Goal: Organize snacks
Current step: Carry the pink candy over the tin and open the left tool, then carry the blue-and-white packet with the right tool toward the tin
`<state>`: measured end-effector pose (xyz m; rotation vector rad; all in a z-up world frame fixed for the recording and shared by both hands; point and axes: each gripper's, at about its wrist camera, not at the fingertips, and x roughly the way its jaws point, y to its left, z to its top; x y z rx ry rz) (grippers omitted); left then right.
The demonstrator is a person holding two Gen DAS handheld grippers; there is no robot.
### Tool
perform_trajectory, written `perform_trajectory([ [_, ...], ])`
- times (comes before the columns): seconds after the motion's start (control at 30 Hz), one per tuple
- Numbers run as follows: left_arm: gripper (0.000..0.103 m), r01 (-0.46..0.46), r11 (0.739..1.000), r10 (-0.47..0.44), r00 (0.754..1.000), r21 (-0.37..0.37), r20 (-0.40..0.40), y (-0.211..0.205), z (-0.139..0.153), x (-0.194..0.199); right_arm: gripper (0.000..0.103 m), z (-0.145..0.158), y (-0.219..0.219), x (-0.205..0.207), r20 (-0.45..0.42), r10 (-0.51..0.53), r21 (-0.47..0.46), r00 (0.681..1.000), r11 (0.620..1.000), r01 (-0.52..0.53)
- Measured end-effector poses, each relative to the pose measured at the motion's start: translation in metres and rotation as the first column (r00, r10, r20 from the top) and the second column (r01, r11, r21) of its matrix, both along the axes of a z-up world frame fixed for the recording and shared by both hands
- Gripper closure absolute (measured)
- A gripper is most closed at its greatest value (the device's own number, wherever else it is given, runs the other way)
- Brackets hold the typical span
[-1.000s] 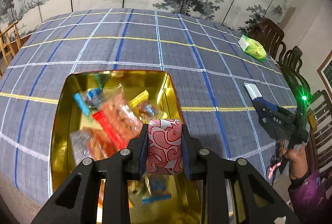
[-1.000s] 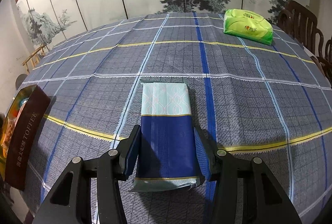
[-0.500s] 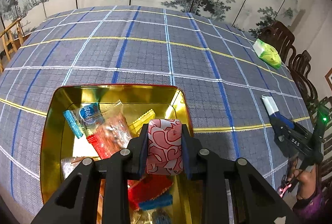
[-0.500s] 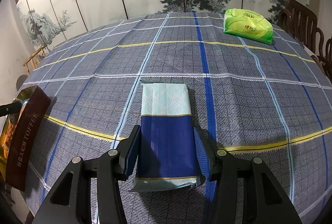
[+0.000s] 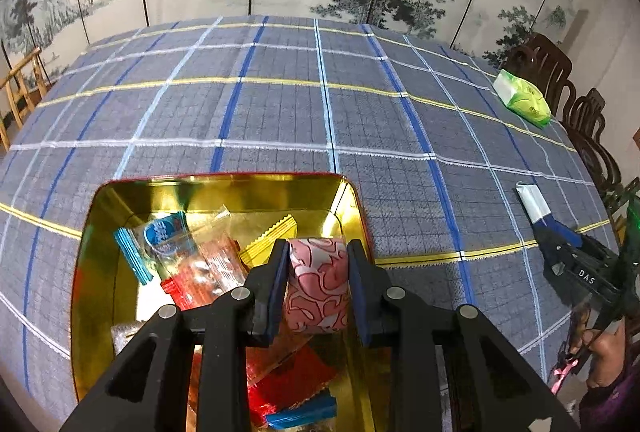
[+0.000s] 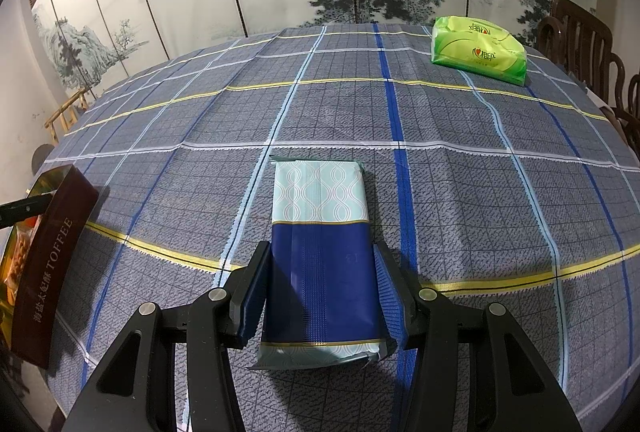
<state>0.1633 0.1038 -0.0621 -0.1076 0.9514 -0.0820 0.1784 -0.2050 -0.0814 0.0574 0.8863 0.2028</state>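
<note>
Snacks — crinkly pink-swirl candy [image 5: 318,288] clenched by left gripper [image 5: 318,286], glossy blue packet [image 6: 322,272] by right gripper [image 6: 322,296].

Left claw [image 5: 318,286] clamped on load, angled down; right claw [image 6: 320,296] likewise, jaws wider.

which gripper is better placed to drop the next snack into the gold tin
Left. The left gripper is shut on the pink-wrapped candy directly above the gold tin. The right gripper grips the blue packet on the tablecloth, away from the tin.
</note>
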Motion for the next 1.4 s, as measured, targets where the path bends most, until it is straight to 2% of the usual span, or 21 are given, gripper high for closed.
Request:
perform_trajectory([
  [0.23,0.076,-0.004,0.999,0.003,1.000,0.034,0.029,-0.004,0.006,-0.001,0.052,0.000,0.000,0.000,0.000,0.000,0.000,1.000,1.000,0.000],
  [0.37,0.061,-0.022,0.998,0.019,0.999,0.051,0.046,-0.003,0.009,-0.004,0.052,0.000,0.000,0.000,0.000,0.000,0.000,1.000,1.000,0.000],
  [0.5,0.057,-0.032,0.997,0.027,0.997,0.071,0.065,-0.004,0.014,-0.010,0.051,0.000,0.000,0.000,0.000,0.000,-0.002,1.000,1.000,0.000],
  [0.73,0.037,-0.060,0.986,0.042,0.992,0.157,0.115,-0.012,0.025,-0.022,0.051,0.000,0.001,0.001,0.000,0.000,-0.003,1.000,1.000,0.000],
  [0.93,0.026,-0.097,0.977,0.070,0.987,0.191,0.142,-0.010,0.034,-0.037,0.050,-0.001,0.004,-0.001,0.000,0.012,-0.019,1.000,1.000,-0.012],
  [1.07,0.022,-0.115,0.972,0.084,0.984,0.203,0.156,-0.006,0.037,-0.048,0.052,-0.001,0.012,-0.008,-0.002,0.037,-0.038,0.999,0.999,-0.037],
  [1.4,0.016,-0.146,0.963,0.108,0.979,0.225,0.176,0.001,0.040,-0.074,0.052,0.004,0.017,-0.035,-0.032,0.036,0.048,0.999,0.998,-0.034],
])
